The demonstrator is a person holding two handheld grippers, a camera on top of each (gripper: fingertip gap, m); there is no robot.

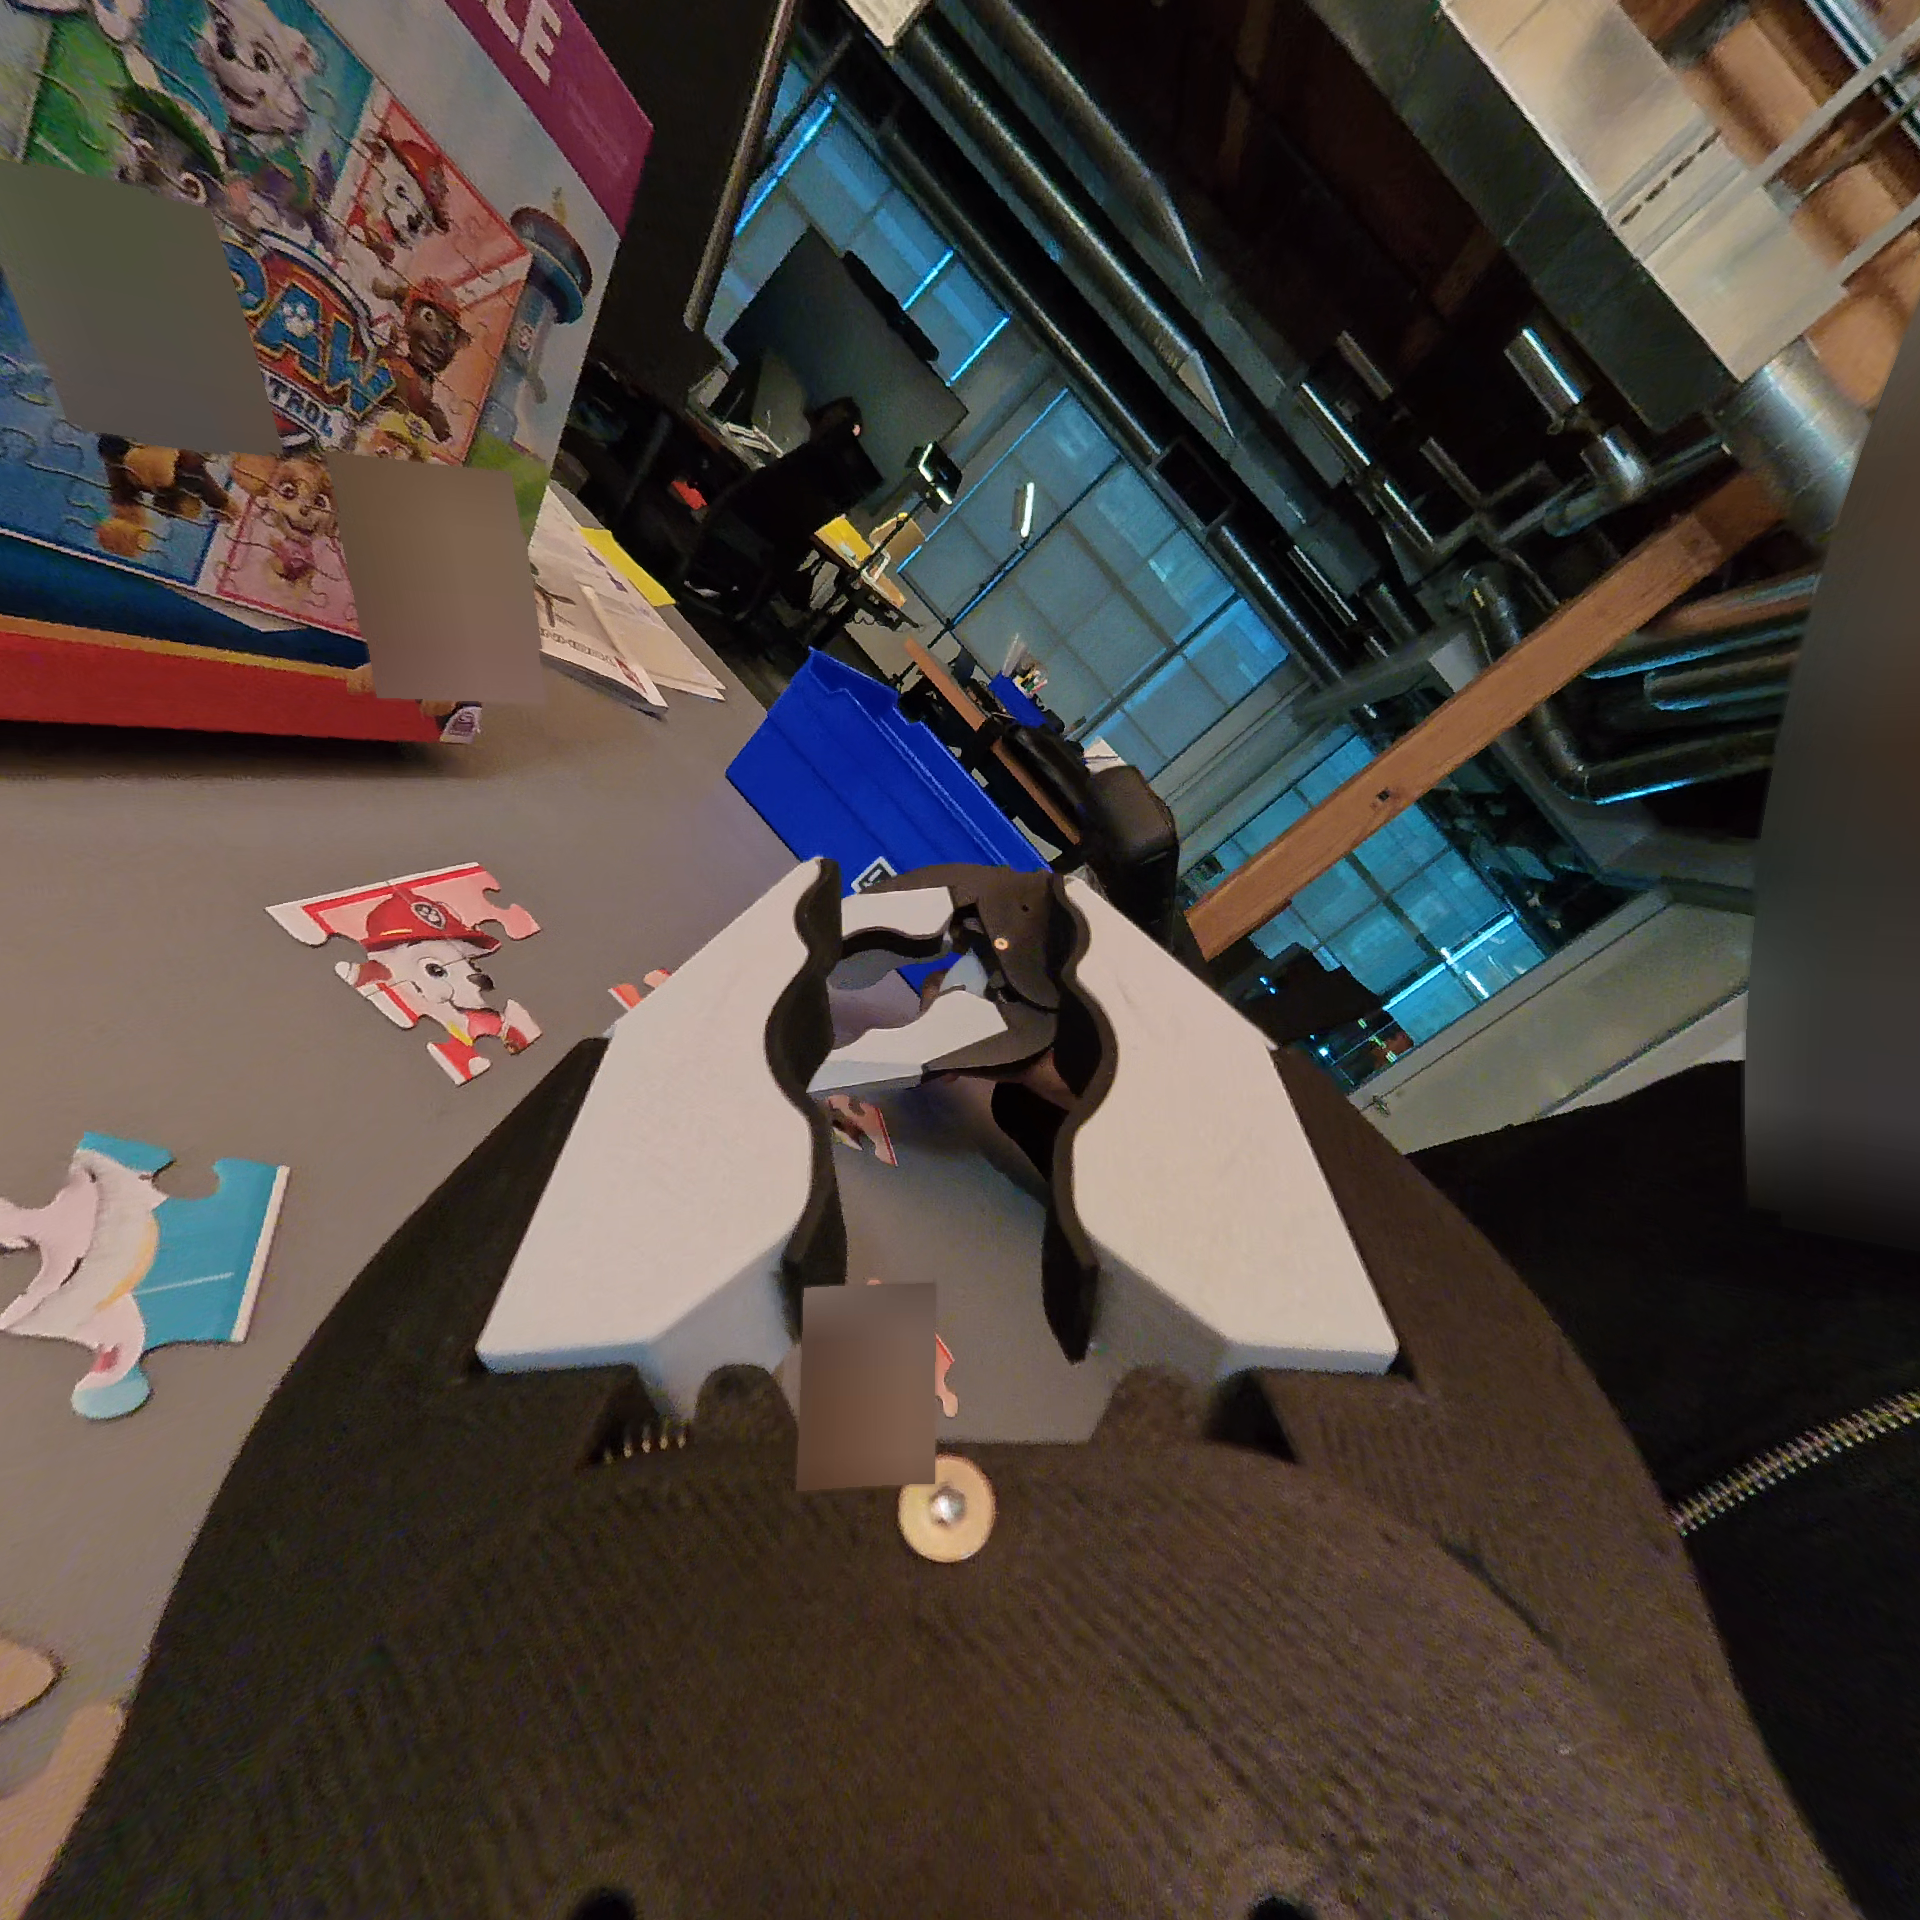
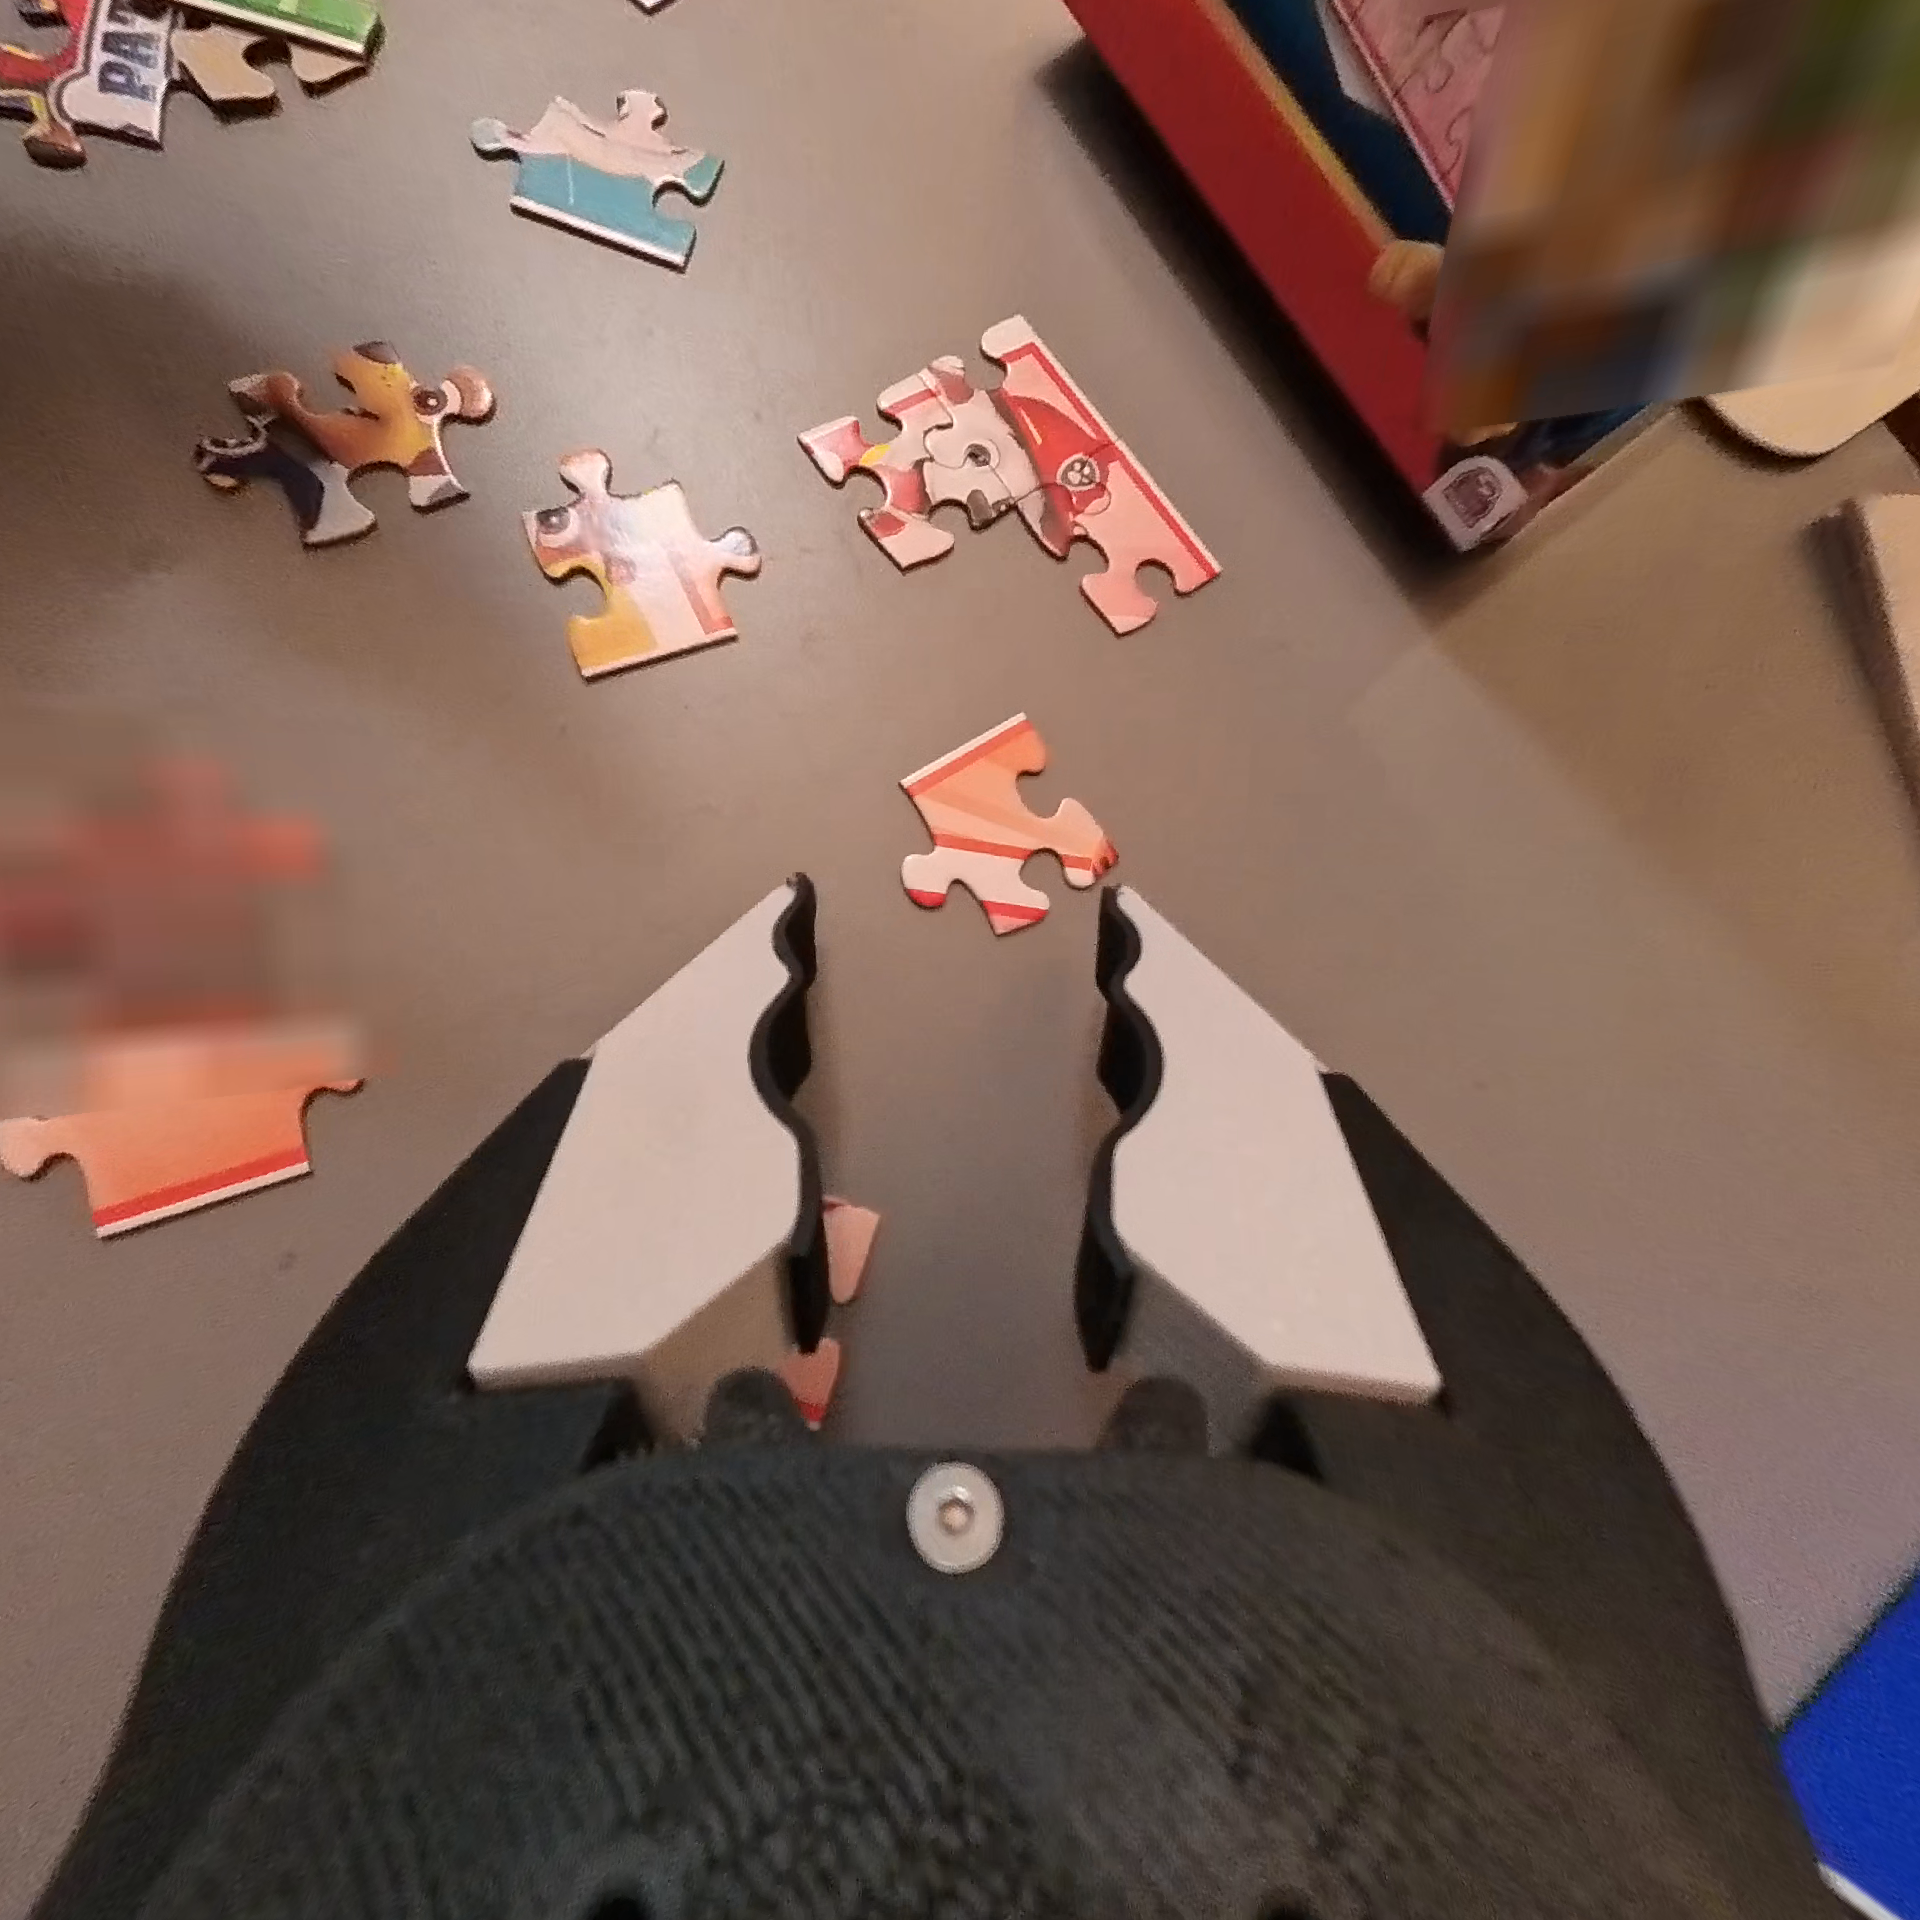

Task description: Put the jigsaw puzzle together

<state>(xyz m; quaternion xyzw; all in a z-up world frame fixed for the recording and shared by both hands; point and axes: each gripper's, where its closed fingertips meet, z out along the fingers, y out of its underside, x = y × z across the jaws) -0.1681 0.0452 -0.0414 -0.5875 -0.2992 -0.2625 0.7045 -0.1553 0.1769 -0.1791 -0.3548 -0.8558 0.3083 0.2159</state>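
Right gripper [image 2: 956, 894] open over orange puzzle piece [image 2: 1003, 826], grey table [image 2: 1455, 935]

Puzzle box [image 1: 312, 343]: bears a cartoon logo in lettering and a purple band with white letters.
Papers [image 1: 623, 623]: printed, too small to read.
Blue bin [image 1: 862, 790]: white label.

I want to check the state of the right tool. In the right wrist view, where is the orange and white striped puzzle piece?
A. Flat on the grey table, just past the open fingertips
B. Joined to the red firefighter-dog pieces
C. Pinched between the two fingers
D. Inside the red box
A: the striped puzzle piece lies flat on the grey table, just ahead of the open right tool, touching neither finger.
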